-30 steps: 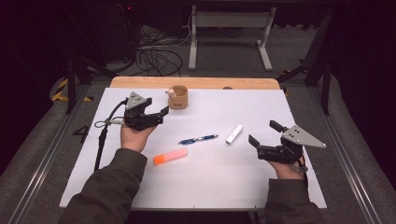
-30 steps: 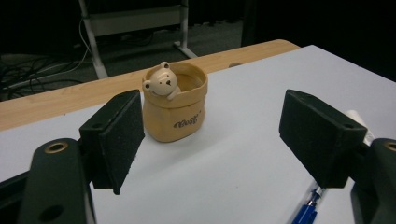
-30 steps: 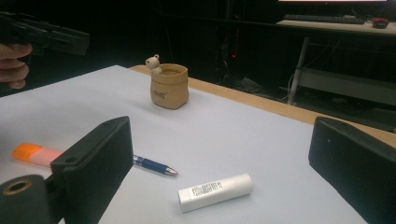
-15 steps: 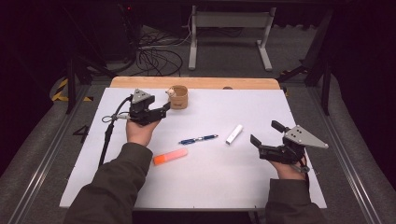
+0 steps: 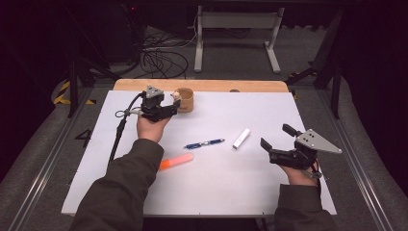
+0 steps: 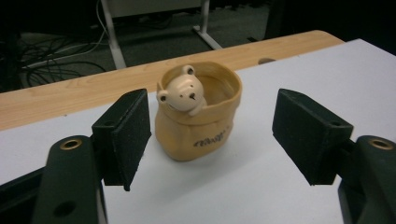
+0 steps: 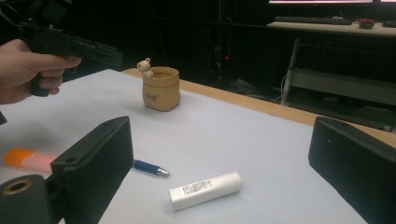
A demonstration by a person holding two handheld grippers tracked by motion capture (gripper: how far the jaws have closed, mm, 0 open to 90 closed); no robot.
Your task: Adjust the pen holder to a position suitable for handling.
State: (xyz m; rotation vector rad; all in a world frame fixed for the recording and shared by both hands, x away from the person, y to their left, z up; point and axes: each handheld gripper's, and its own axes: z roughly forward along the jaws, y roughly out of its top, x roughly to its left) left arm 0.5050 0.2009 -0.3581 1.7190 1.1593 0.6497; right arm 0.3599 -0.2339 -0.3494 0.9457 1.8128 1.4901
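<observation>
Both jaws of the left gripper (image 6: 212, 140) stand wide apart, having advanced over the last second to bracket the small tan bear-faced pouch-shaped pot (image 6: 200, 112) near the table's wooden far edge (image 5: 202, 85). A grasp looks imminent. The right gripper (image 5: 280, 139) stays open too, idle near the white tube (image 5: 241, 138).

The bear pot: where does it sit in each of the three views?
High view: the bear pot stands at the sheet's far edge, just right of the left gripper.
Left gripper view: centre, beyond the open jaws.
Right gripper view: upper left of centre.
Shared landmark: the wooden table edge behind it.
</observation>
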